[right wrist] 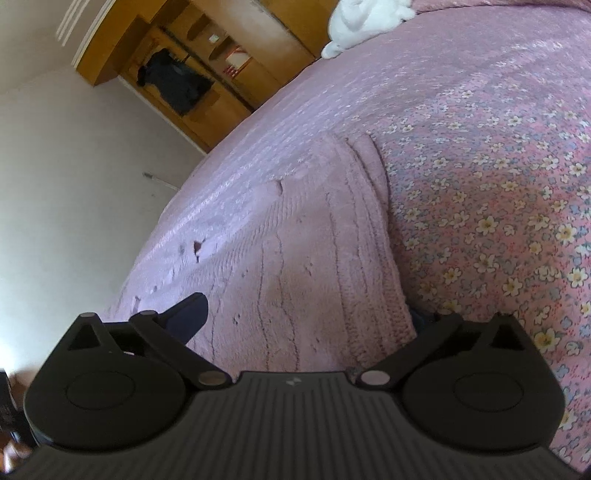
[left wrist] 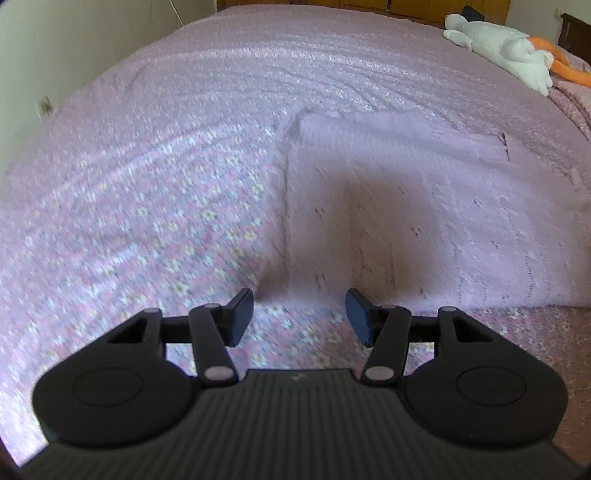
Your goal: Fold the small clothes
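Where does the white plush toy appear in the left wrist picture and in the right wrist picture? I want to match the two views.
Left wrist: the white plush toy lies at the top right, on the far side of the bed, with an orange part beside it.
Right wrist: the white plush toy is at the top edge, right of centre, partly cut off.
Shared landmark: the pink knitted garment on the floral bedspread.

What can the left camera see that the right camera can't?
Only the left wrist view shows the orange part of the toy and the open left gripper hovering near the sweater's edge. Only the right wrist view shows the wooden wardrobe with dark clothes hanging, and the right gripper spread wide over the knit. Both show the pink sweater, the flowered bedspread and the white plush toy.
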Tool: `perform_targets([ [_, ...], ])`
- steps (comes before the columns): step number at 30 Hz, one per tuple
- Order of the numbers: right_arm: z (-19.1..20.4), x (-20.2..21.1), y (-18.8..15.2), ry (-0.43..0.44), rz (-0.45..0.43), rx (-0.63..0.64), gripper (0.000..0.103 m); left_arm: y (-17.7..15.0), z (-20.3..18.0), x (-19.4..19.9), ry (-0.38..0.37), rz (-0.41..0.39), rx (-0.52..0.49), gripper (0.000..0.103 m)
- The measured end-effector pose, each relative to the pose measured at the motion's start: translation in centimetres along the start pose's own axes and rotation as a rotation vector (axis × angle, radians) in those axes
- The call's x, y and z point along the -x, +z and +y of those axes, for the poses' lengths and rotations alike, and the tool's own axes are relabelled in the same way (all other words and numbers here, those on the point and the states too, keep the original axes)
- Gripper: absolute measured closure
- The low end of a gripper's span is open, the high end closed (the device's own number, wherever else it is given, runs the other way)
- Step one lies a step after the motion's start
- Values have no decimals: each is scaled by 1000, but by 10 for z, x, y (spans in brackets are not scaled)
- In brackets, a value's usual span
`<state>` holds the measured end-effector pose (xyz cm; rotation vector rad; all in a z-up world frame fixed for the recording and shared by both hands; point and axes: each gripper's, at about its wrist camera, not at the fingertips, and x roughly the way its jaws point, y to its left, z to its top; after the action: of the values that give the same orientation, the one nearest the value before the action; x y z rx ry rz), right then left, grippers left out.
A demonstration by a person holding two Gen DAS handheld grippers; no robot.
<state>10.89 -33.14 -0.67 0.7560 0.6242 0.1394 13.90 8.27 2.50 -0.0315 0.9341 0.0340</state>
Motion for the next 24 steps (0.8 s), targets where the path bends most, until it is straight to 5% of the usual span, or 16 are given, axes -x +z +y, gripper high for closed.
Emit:
perform_targets([
  [8,-8,5,-3,9,-120,-138,3,-12,-4,-1,-1,29,14,46],
  [20,-32,8,-7,-82,-137,-189,68,-13,-9,0,26,47,4,46],
  [24,-32,8,-7,-73,-128,-183,70,-13,-9,2,35,43,7,46],
])
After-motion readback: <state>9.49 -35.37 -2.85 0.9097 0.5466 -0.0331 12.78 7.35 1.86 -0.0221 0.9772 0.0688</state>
